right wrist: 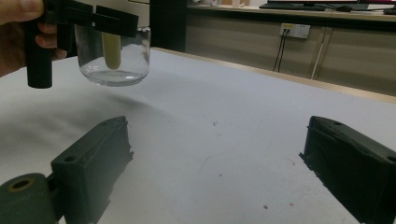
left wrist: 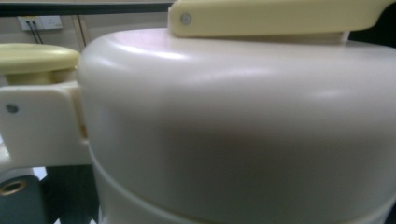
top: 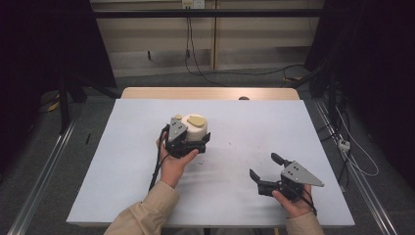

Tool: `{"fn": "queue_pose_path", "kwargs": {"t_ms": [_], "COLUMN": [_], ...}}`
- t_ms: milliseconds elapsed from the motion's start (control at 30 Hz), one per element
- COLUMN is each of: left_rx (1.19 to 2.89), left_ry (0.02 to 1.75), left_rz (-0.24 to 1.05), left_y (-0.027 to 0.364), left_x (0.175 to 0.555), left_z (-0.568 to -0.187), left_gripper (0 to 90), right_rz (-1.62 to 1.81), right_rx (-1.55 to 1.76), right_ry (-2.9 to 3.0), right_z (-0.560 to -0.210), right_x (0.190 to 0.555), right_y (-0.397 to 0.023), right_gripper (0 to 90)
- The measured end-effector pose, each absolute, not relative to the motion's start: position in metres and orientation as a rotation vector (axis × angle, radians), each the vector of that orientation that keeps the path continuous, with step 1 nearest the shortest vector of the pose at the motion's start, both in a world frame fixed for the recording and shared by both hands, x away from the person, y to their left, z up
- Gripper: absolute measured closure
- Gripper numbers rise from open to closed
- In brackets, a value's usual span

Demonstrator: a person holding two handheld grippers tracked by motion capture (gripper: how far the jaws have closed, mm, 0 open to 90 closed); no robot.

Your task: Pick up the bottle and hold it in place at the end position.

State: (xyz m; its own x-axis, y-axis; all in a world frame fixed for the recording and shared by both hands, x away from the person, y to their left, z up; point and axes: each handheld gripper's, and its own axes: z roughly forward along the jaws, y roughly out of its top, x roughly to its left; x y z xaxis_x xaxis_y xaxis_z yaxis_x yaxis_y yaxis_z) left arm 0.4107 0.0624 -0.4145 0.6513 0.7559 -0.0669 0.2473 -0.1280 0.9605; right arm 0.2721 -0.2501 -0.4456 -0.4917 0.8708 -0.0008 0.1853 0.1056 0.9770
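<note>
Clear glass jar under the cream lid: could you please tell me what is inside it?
A pale yellow stem hangs inside the clear glass jar; nothing else shows. The left gripper and the cream lid cover its top, hiding where the stem attaches.

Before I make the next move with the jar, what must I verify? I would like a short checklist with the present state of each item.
1. Left gripper grips the jar: ok, its jaws are clamped on it.
2. Jar off the table: ok, the right gripper view shows the glass base raised, with a shadow beneath it.
3. Jar upright: ok.
4. Right gripper free to help: ok, its jaws are open and hold nothing.
5. Lid firmly seated: cannot tell.
</note>
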Motion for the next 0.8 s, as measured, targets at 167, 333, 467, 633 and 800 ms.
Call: {"fn": "queue_pose_path", "kwargs": {"t_ms": [167, 333, 467, 633, 800], "left_rx": [1.683, 1.668, 1.679, 1.67, 1.668], "left_ry": [0.834, 0.836, 0.843, 0.859, 0.87], "left_rz": [0.535, 0.515, 0.512, 0.512, 0.524], "left_y": [0.057, 0.052, 0.049, 0.048, 0.047], "left_x": [0.415, 0.419, 0.421, 0.425, 0.427], "left_z": [-0.416, -0.419, -0.423, -0.427, -0.428], "left_gripper": [5.3, 5.3, 5.3, 5.3, 5.3], "right_rz": [1.428, 1.433, 1.441, 1.437, 1.44], "right_rx": [1.036, 1.033, 1.037, 1.03, 1.027], "right_ry": [1.764, 1.763, 1.757, 1.76, 1.762], "right_z": [-0.445, -0.444, -0.444, -0.444, -0.444], "right_x": [0.272, 0.271, 0.271, 0.271, 0.271], "right_y": [-0.25, -0.25, -0.25, -0.251, -0.25], "right_gripper": [6.1, 6.1, 6.1, 6.0, 6.0]}}
